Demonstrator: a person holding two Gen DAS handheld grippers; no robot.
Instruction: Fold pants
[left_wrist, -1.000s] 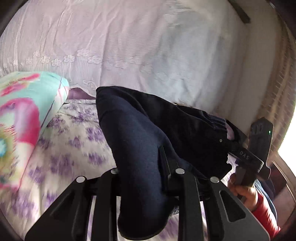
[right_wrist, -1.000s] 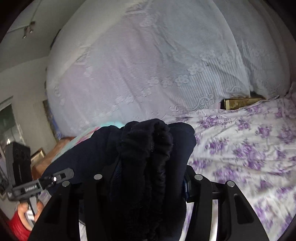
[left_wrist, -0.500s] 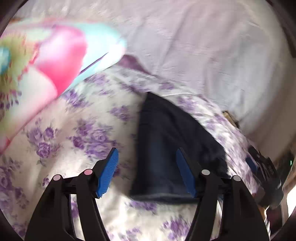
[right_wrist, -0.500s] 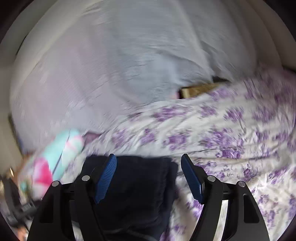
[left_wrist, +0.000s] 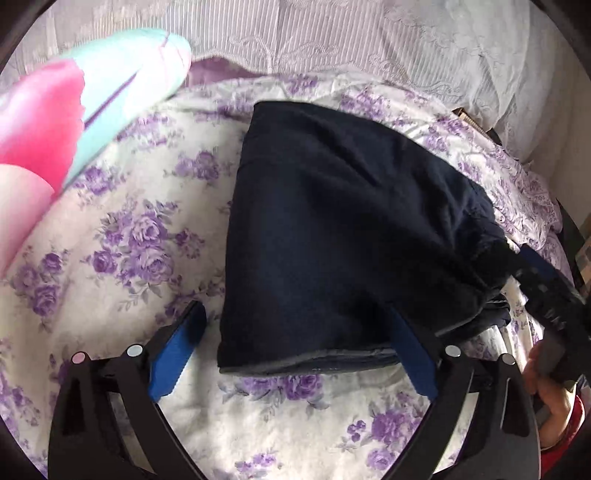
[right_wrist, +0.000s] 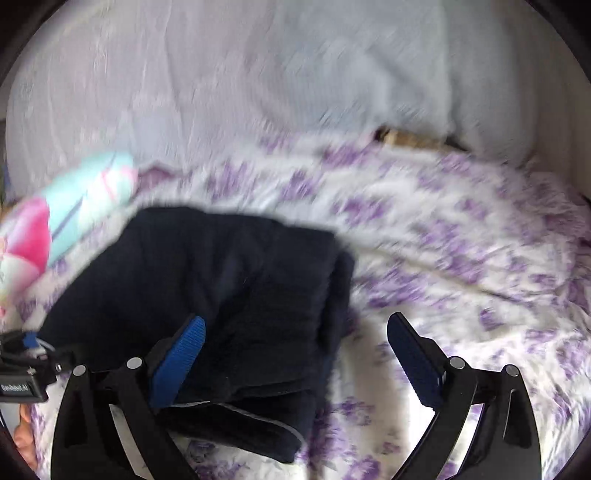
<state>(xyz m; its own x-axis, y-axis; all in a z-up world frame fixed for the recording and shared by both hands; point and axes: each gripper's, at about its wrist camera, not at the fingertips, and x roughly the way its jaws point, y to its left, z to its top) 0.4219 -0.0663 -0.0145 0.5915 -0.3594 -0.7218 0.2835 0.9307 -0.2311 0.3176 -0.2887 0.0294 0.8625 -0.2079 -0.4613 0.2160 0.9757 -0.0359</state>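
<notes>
While both grippers hang low over the bed (left_wrist: 122, 236), the dark navy pants (left_wrist: 332, 229) lie folded on its purple-flowered sheet, gripped by neither. In the left wrist view the left gripper (left_wrist: 295, 343) has released the cloth and its jaws are opening: the near hem of the pants lies in the gap between the blue-padded fingers (left_wrist: 177, 354), closer to the right-hand finger, whose tip is covered by the cloth, and apart from the left-hand one. In the right wrist view the right gripper (right_wrist: 295, 354) is likewise let go and opening; the pants (right_wrist: 207, 280) spread ahead and to the left of it, the left-hand finger resting over the fabric, the right-hand finger above bare sheet. A pink and teal pillow (left_wrist: 74, 103) sits beyond and left of the fingers. A hand (left_wrist: 554, 402) in a red sleeve holds the right gripper's handle.
</notes>
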